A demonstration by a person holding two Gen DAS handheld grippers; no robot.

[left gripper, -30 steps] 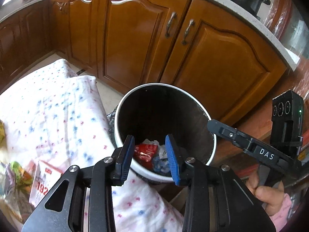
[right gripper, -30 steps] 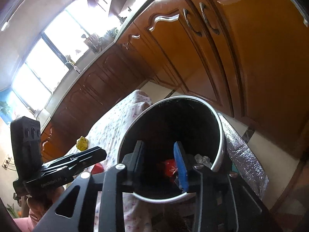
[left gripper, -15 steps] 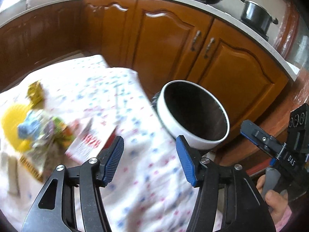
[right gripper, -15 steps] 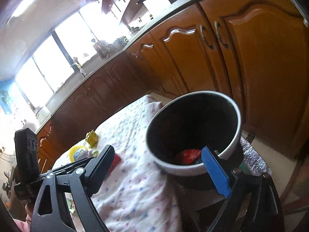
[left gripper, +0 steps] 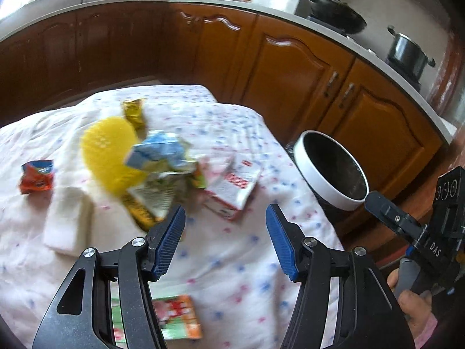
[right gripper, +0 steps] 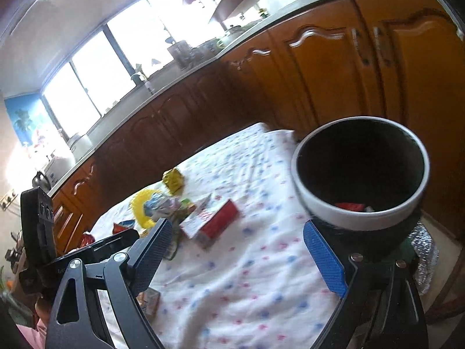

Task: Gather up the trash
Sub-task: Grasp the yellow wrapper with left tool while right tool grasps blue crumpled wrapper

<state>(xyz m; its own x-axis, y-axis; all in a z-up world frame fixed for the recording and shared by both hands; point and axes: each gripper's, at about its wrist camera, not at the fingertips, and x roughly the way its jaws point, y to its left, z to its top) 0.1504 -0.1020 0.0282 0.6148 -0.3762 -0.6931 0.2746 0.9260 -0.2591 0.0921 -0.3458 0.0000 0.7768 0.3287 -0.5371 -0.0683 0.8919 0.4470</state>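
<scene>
Left wrist view: the left claw [left gripper: 223, 238] hangs released over the flower-print cloth [left gripper: 232, 261], nothing between its blue pads; its jaws have just been opening.
Right wrist view: the right claw [right gripper: 247, 250] stands wide and empty too, jaws just opened, above the same cloth by the bin [right gripper: 360, 218].
Bin: white-rimmed, dark inside, just off the bench's right edge; a red wrapper [right gripper: 348, 205] lies at its bottom.
Trash on the bench: a heap near the middle, with a yellow mesh piece [left gripper: 107, 151], a blue-and-white packet [left gripper: 157, 151] and a red-and-white carton [left gripper: 235, 186] at its right side.
Outliers: an orange wrapper [left gripper: 37, 176] near the left edge, a gold wrapper [left gripper: 134, 112] toward the far edge, a green-and-orange packet [left gripper: 174, 317] at the near edge under the left claw.
Step in hand: by my reading, between drops, heading to the heap for another piece.
Next move: the carton lies closest ahead of both claws; it likely calls for lowering one claw over it, jaws across its narrow side, then clenching.
Blur: the heap is smeared, so smaller scraps cannot be told apart.
</scene>
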